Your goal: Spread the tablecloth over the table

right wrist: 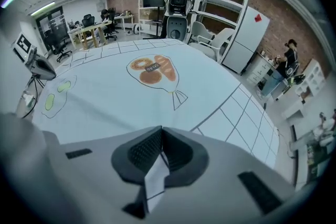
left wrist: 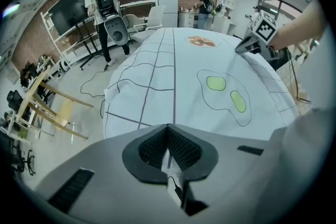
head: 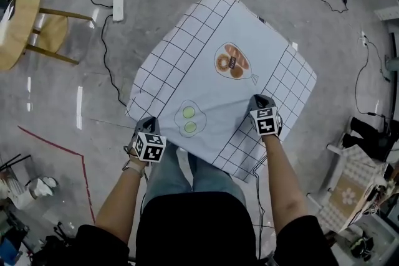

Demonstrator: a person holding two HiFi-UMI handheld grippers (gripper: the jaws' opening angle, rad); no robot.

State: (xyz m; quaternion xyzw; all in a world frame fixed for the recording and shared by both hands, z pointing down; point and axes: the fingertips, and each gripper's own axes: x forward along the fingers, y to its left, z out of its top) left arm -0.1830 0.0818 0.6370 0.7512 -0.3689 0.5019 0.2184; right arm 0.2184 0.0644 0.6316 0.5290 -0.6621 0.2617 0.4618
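Nearest the head camera, the person's forearms (head: pixel 282 177) are stretched down to the near side of the tablecloth (head: pixel 218 81). It is already laid across the table, which is hidden beneath it. The left hand-held gripper (head: pixel 147 126) is closed on the cloth at its near left edge, and a thin white strip is pinched between the ribbed pads (left wrist: pixel 152 147) in the left gripper view. The right hand-held gripper (head: pixel 258 101) is likewise clamped on a fold by the near right grid border (head: pixel 249 146), with a strip of cloth caught between its pads (right wrist: pixel 144 152).

The cloth is judged to be thin, light and limp, since its edges are draped over the sides and soft ripples are seen along the left. No stiffness can be expected. Sag is to be reckoned with between the two grips, and creases are likely to be drawn wherever it is pulled unevenly. Breakage is not a concern, but smooth fabric may be slid out of a shallow pinch. Hold is best taken at the hem, at two points well apart and near the corners. Enough fabric should be gathered between the pads for an even pull to be given.
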